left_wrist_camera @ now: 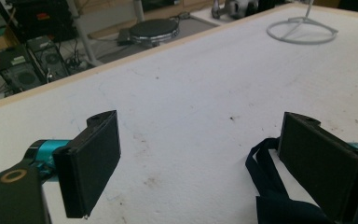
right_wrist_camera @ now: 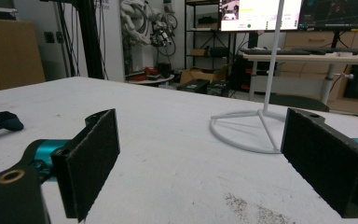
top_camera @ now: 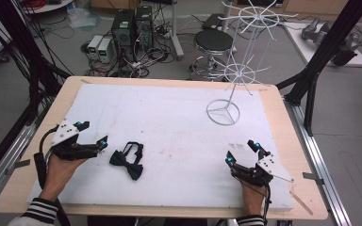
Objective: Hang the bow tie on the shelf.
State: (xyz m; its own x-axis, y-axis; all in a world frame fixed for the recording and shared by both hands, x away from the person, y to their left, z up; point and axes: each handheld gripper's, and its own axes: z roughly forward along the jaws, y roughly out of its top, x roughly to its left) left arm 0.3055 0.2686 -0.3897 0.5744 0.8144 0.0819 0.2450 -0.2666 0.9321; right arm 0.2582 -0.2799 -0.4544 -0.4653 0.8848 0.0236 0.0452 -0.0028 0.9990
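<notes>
Nearest the person, two hands rest on the white foam sheet [top_camera: 169, 127] that covers most of the wooden counter [top_camera: 283, 122], each holding a tool. The left tool [top_camera: 92, 132] has its jaws spread wide with nothing between them, and just past its tips, to the right of it, lies a dark bow tie [top_camera: 127, 161] with its strap looped behind; in the left gripper view the strap [left_wrist_camera: 261, 161] sits right against the inner side of the far jaw, though I cannot tell whether they touch. The right tool [top_camera: 242, 151] is likewise wide open and holding nothing, well apart from the bow tie, which in the right gripper view shows as a dark shape [right_wrist_camera: 0, 122] far off to its left. The sheet in front of both tools is scuffed, with faint brown smudges and specks. Farther ahead of the right tool a white wire stand [top_camera: 238, 61] rises from a ring base [top_camera: 222, 112] on the sheet, with spoked hoops on its pole. Beyond the counter's far edge the grey floor holds a round black stool [top_camera: 213, 42], computer towers [top_camera: 132, 26] and a tangle of cables [top_camera: 146, 59]. Black frame posts [top_camera: 327, 47] flank the counter, and a white board [top_camera: 327, 44] with grey parts lies on the floor at the far right.
</notes>
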